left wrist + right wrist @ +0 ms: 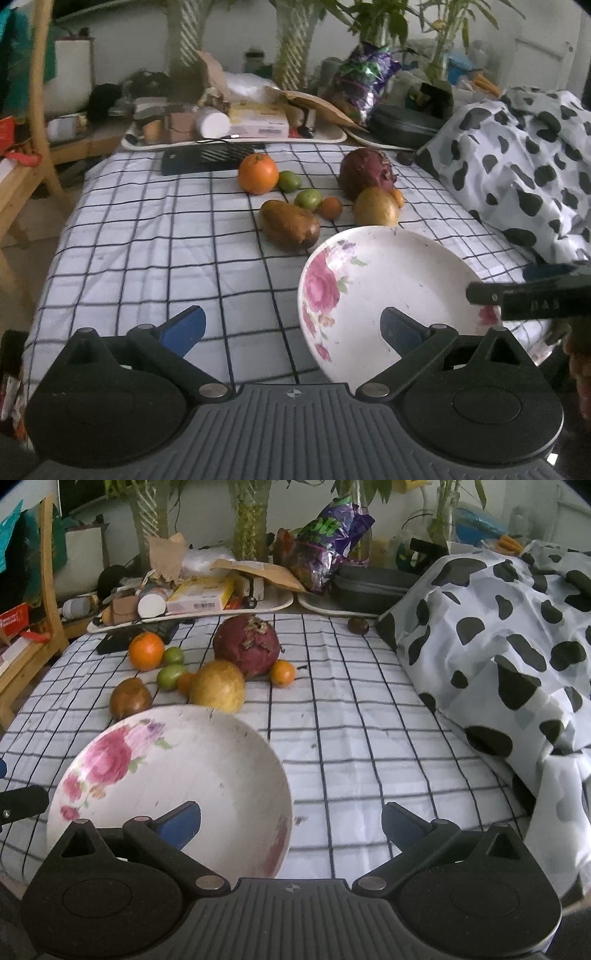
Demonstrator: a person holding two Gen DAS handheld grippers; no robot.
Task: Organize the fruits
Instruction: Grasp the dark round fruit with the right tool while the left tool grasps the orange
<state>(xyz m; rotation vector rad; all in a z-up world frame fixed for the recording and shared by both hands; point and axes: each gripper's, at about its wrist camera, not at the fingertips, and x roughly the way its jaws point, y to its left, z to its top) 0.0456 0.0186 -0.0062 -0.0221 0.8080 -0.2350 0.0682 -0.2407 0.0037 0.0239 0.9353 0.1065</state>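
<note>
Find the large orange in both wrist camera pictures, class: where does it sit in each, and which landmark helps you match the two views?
Left wrist view: the large orange sits above centre, left end of the fruit group.
Right wrist view: the large orange sits upper left, again at the group's left end.
Shared landmark: the flowered plate, in front of the fruit in both.

A white plate (pixel 207 760) with pink rose print was noted just ahead of the blue-padded fingers (pixel 181 825). A white cloth (pixel 369 746) gridded in black was recorded beneath. Farther ahead an orange fruit (pixel 146 651), two green fruits (pixel 170 675) and a maroon fruit (pixel 246 646) were logged; a black-spotted white blanket (pixel 498 635) was seen at right.
</note>
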